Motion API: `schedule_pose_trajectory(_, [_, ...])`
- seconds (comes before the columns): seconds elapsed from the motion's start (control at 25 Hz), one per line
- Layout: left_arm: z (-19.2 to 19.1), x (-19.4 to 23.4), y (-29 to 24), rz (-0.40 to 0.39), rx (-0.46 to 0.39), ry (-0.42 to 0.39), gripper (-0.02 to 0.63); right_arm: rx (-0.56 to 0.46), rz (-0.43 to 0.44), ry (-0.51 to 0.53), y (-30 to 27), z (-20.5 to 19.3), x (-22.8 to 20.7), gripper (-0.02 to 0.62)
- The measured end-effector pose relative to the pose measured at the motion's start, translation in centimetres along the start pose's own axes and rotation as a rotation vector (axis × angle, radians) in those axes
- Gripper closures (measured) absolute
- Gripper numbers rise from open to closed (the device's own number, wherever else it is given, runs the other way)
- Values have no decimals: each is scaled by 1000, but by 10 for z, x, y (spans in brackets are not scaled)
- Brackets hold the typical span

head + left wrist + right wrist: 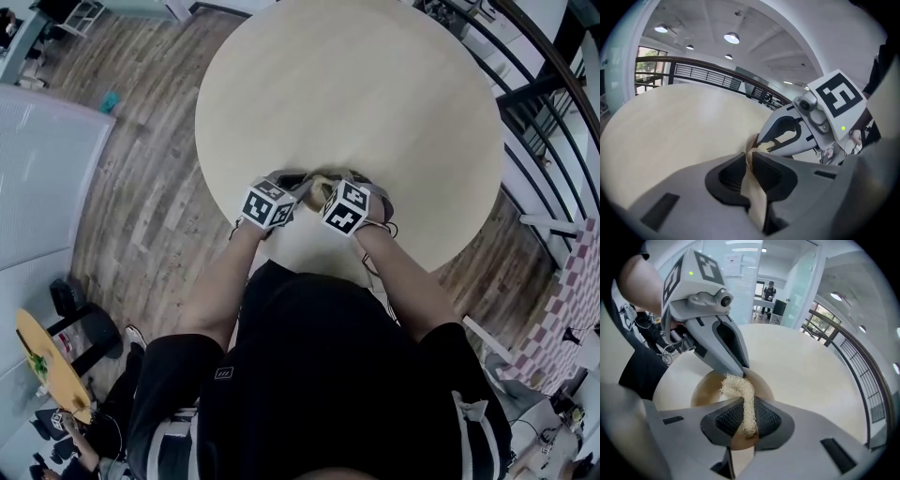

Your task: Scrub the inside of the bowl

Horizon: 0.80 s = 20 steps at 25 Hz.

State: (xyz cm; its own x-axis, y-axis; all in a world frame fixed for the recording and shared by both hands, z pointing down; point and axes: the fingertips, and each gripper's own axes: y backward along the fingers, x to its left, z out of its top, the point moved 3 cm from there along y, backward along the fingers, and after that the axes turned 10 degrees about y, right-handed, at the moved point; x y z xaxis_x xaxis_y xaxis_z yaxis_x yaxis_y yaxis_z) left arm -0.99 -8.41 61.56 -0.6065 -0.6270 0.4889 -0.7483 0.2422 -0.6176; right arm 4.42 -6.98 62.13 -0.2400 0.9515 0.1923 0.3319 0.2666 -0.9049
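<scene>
Head view: the bowl (319, 186) sits on the round table (356, 94) near its lower edge, in the middle of the frame. It is wedged between the two marker cubes. The left hand-held gripper (298, 183) comes in from the bowl's left and the right hand-held gripper (336, 192) from its right. Both sets of jaws are mostly hidden under the cubes, so there's no grip read from this view.

Left gripper view: the jaws are nearly together, pinched on the bowl's thin tan wall (757, 197), which runs up between the pads. The right hand-held gripper (761, 143) is just beyond, at centre right, with a bit of pale scrubber (765, 147) at its tips. The bowl's inside doesn't show here, only the edge-on wall.

Right gripper view: the jaws are clamped on the fibrous scrubber (740, 387). It stands up between the ribbed pads and curls over to the left at its free end. The bowl's brown interior (705, 385) opens directly beyond the pads, at lower centre, and the scrubber's tip hangs over it. I can't tell whether it touches the surface. The left hand-held gripper (743, 371) reaches down from upper left, tips on the bowl's far rim. Only this view shows the bowl's inside and the whole scrubber.
</scene>
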Motion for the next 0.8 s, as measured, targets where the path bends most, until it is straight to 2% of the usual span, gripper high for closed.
schedule_pose_trajectory(0.2, [1, -7, 5, -19, -129, 92, 565, -30, -7, -26, 10, -4, 1, 523])
schedule_pose_trajectory(0.32, [0, -6, 15, -3, -205, 161, 566, -20, -22, -32, 13, -11, -7, 523])
schedule_pose_trajectory(0.4, [-4, -3, 24, 22, -229, 195, 565, -19, -39, -57, 17, -17, -18, 523])
schedule_pose_trajectory(0.48, [-12, -3, 33, 54, -228, 197, 566, -40, -48, -107, 24, -23, -29, 523])
schedule_pose_trajectory(0.64, [-20, -14, 49, 86, -249, 202, 566, -159, -81, -257, 46, -25, -53, 523])
schedule_pose_trajectory(0.8, [-17, -39, 65, 78, -294, 184, 566, -297, -132, -367, 74, -24, -67, 523])
